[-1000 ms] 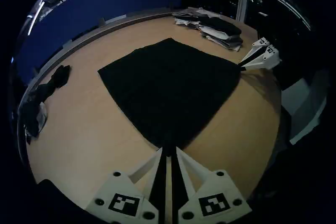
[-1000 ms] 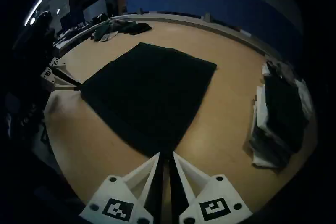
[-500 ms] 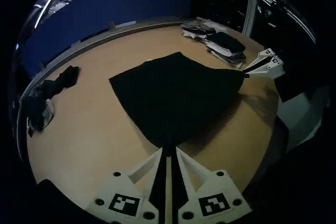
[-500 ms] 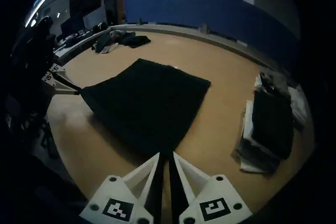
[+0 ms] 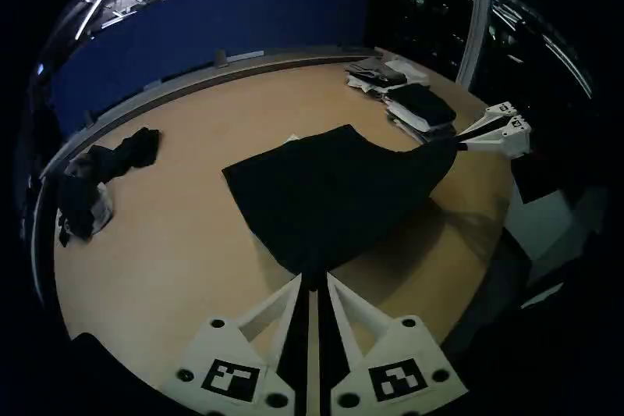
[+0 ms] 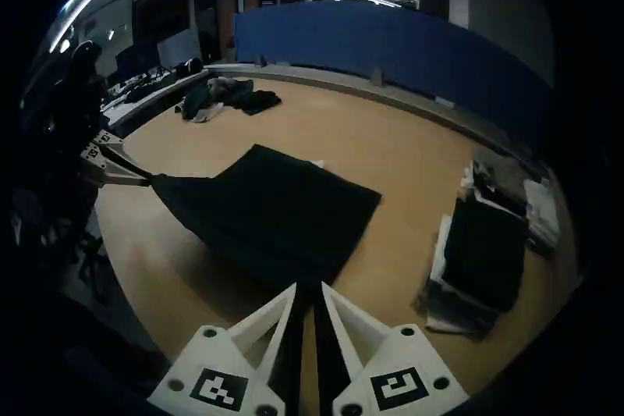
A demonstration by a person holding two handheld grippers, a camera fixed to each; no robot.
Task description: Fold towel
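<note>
Left gripper (image 5: pixel 313 283): fingers clenched on the nearest corner of the black towel (image 5: pixel 335 182), cloth running straight out of the narrow slit between them. Right gripper (image 6: pixel 310 287): likewise pinched tight on its own corner of that towel. Both held corners are raised off the wooden table (image 5: pixel 171 213), with the edge between them hanging taut and a soft shadow beneath it. Farther out, the rest of the towel slopes down and lies flat near the table's middle. Off to the side sits a stack of folded cloths (image 6: pixel 476 260), apart from the towel. A heap of crumpled dark clothes (image 5: pixel 101 174) lies near the far rim. A blue partition (image 5: pixel 203 33) stands behind the table.
</note>
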